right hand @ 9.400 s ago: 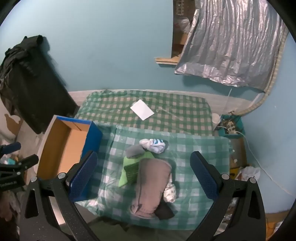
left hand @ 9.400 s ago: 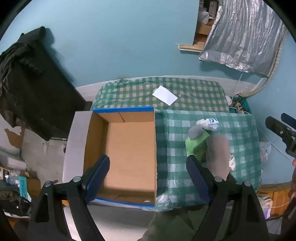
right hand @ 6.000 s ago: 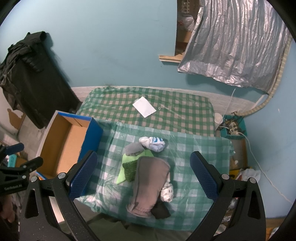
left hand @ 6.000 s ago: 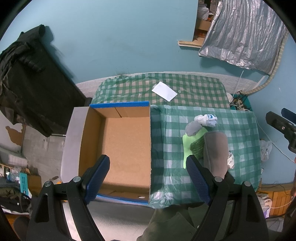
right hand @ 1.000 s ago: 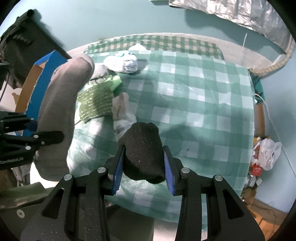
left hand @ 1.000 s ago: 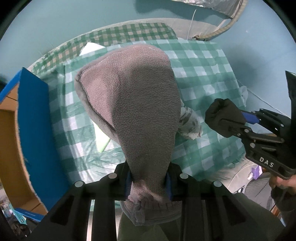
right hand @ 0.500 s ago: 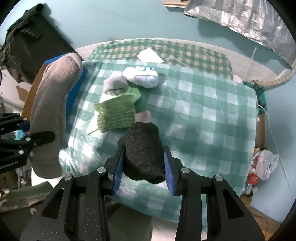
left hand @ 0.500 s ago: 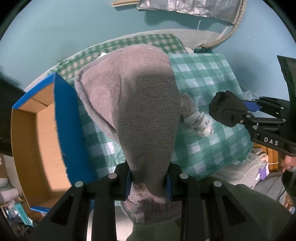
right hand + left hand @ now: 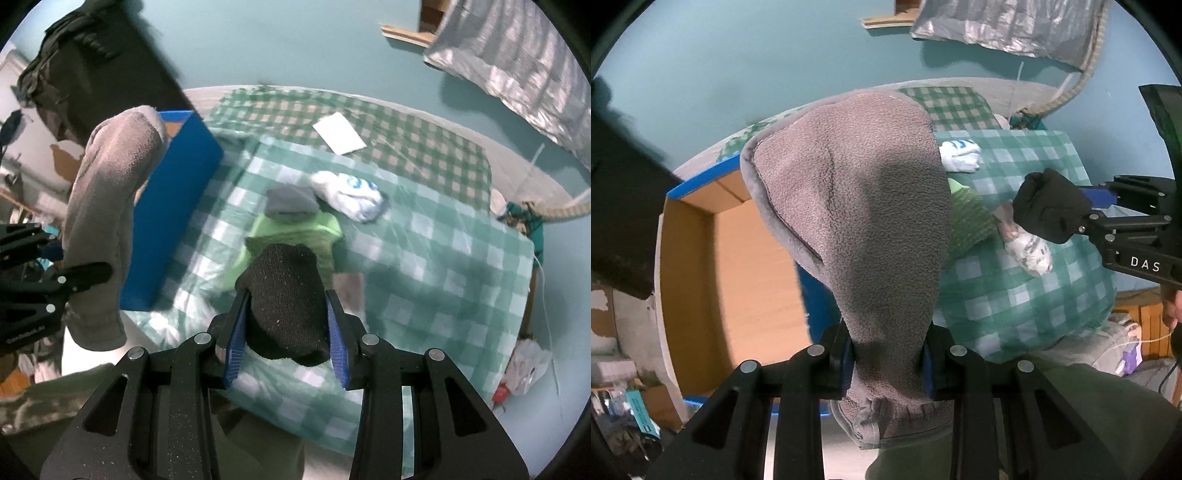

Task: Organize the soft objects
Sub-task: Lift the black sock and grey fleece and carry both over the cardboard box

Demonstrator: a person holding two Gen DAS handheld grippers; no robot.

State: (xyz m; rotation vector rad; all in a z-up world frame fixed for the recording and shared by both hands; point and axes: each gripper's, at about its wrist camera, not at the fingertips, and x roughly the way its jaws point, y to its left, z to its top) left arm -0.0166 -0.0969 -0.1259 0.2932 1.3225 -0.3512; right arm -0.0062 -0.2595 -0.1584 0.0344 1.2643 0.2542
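My left gripper (image 9: 886, 354) is shut on a large grey fleece piece (image 9: 857, 206), which hangs in the air over the edge of an open cardboard box (image 9: 738, 266) with blue outer walls. My right gripper (image 9: 286, 332) is shut on a black knitted sock (image 9: 286, 295), lifted above the green checked cloth (image 9: 424, 266). On that cloth lie a green knitted piece (image 9: 295, 229), a small grey bundle (image 9: 291, 203), a white and blue sock bundle (image 9: 351, 195) and a patterned pale sock (image 9: 1030, 251). The fleece (image 9: 107, 206) and the box's blue wall (image 9: 177, 206) also show in the right wrist view.
A white card (image 9: 339, 133) lies on the far checked cloth. A dark garment (image 9: 74, 66) hangs at the back left, a silver sheet (image 9: 517, 55) at the back right. A white bag (image 9: 528, 369) lies on the floor beside the table's right edge.
Both grippers rose and shifted left with their loads. The grey fleece now hangs over the box's near wall, and the table has slid right in both views.
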